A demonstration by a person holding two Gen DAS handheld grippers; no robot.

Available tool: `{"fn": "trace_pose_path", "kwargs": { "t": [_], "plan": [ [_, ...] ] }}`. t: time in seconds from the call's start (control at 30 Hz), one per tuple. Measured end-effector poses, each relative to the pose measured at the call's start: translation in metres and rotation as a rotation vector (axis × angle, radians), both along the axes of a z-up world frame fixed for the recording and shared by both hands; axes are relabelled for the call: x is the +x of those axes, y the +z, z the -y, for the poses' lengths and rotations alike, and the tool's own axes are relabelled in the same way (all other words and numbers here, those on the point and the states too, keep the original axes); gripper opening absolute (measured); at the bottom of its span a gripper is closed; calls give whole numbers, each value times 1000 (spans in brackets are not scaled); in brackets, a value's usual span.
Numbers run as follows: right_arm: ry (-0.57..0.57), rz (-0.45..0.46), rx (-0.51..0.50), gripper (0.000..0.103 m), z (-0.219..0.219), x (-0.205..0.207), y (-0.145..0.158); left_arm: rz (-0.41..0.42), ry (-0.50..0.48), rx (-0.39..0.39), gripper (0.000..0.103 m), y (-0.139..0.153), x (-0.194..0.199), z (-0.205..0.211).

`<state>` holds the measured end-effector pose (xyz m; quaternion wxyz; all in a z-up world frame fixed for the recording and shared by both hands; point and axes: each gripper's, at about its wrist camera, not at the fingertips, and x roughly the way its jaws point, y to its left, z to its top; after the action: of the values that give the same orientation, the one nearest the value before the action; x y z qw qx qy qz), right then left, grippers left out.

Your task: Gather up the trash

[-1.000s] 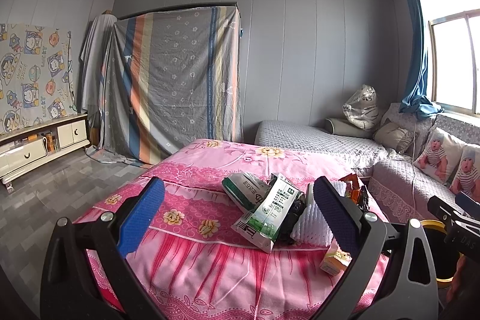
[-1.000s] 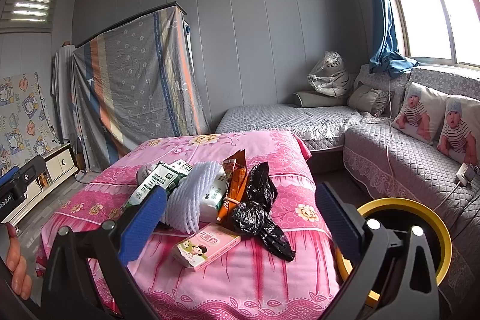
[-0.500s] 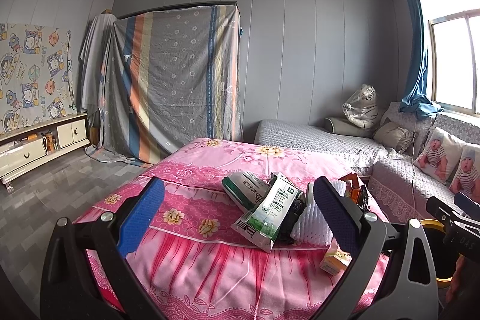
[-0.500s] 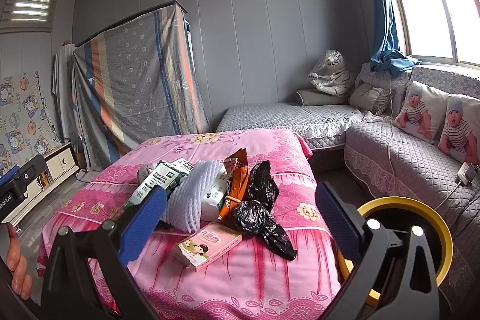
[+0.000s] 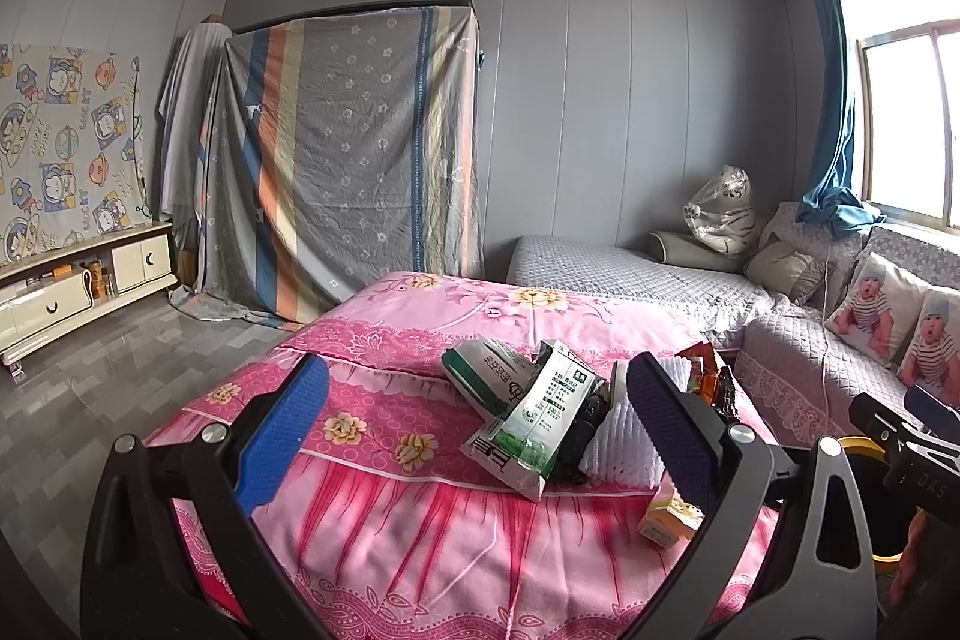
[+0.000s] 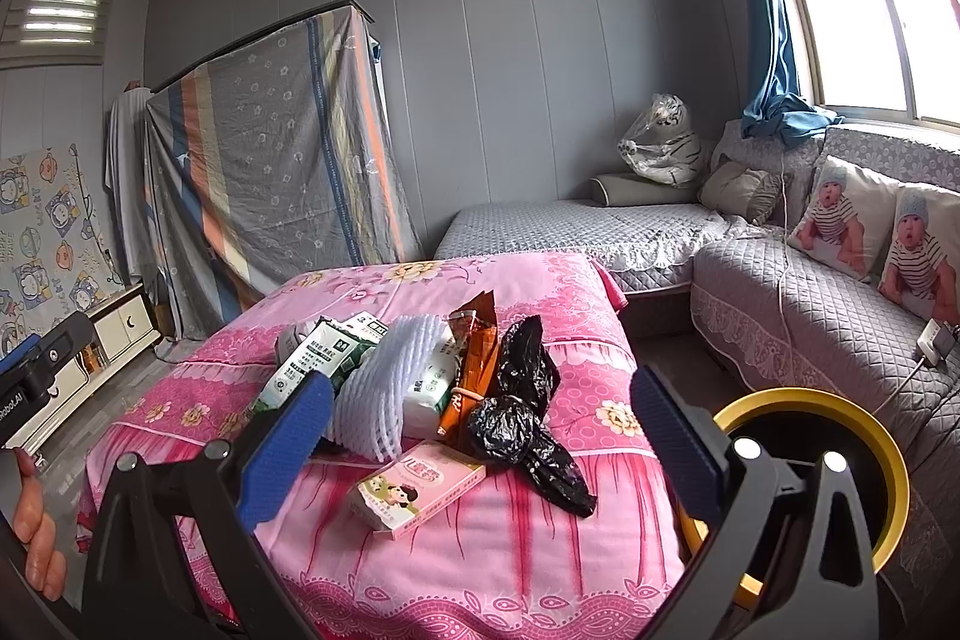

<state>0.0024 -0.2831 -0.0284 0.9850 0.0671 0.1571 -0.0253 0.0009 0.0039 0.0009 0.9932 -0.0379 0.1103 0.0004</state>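
Note:
A heap of trash lies on a table draped in a pink flowered cloth (image 6: 540, 550): a green-and-white milk carton (image 5: 543, 415), a green-and-white packet (image 5: 489, 376), white foam netting (image 6: 381, 394), an orange wrapper (image 6: 471, 370), a crumpled black plastic bag (image 6: 522, 418) and a small pink box (image 6: 417, 484). My left gripper (image 5: 477, 439) is open and empty, short of the cartons. My right gripper (image 6: 480, 451) is open and empty, short of the pink box. A yellow-rimmed bin (image 6: 840, 472) stands to the right of the table.
A grey quilted sofa (image 6: 810, 316) with baby-print cushions runs along the right under the window. A grey daybed (image 5: 618, 274) is behind the table. A striped sheet covers a wardrobe (image 5: 348, 160) at the back. A white low cabinet (image 5: 72, 292) stands at left.

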Motion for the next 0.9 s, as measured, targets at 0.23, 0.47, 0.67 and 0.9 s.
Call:
{"fn": "trace_pose_path", "kwargs": {
  "t": [0.23,0.47,0.67,0.9],
  "plan": [
    [-1,-3,0,96,-3,0,-4,-1,0,1,95,0,0,0],
    [0,-5,1,96,-2,0,-4,-6,-3,-1,95,-3,1,-1],
    [0,-6,3,96,-3,0,-5,-7,-3,-1,95,-2,2,-1],
    [0,-6,4,96,-2,0,-5,-10,-4,-5,95,-4,2,-1]
  ]
}}
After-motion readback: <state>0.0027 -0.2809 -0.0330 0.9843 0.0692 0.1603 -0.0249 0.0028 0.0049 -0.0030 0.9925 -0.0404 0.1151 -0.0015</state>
